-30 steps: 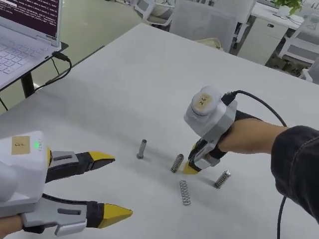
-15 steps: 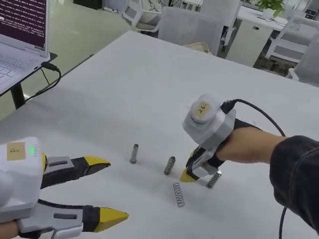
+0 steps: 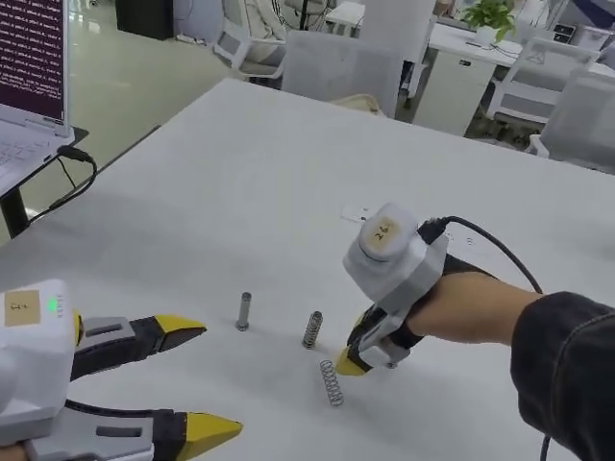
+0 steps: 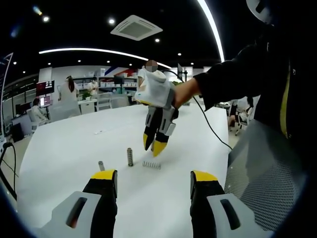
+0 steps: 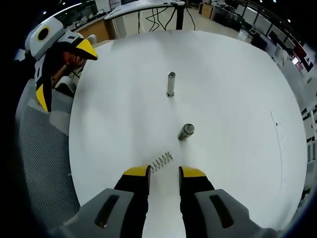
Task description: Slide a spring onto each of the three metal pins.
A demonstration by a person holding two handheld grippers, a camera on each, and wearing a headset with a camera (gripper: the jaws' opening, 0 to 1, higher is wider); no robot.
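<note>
Open table (image 3: 240, 173) surrounds the bare pin (image 3: 244, 312); an upright spring (image 3: 312, 329) and a loose spring (image 3: 332, 381) crowd the right gripper (image 3: 348, 365).

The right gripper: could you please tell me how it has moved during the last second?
The right gripper has shifted from beside the spring-fitted pin toward the loose spring lying flat, jaws open, nothing held. The bare pin, both springs and the left gripper stayed put.
</note>
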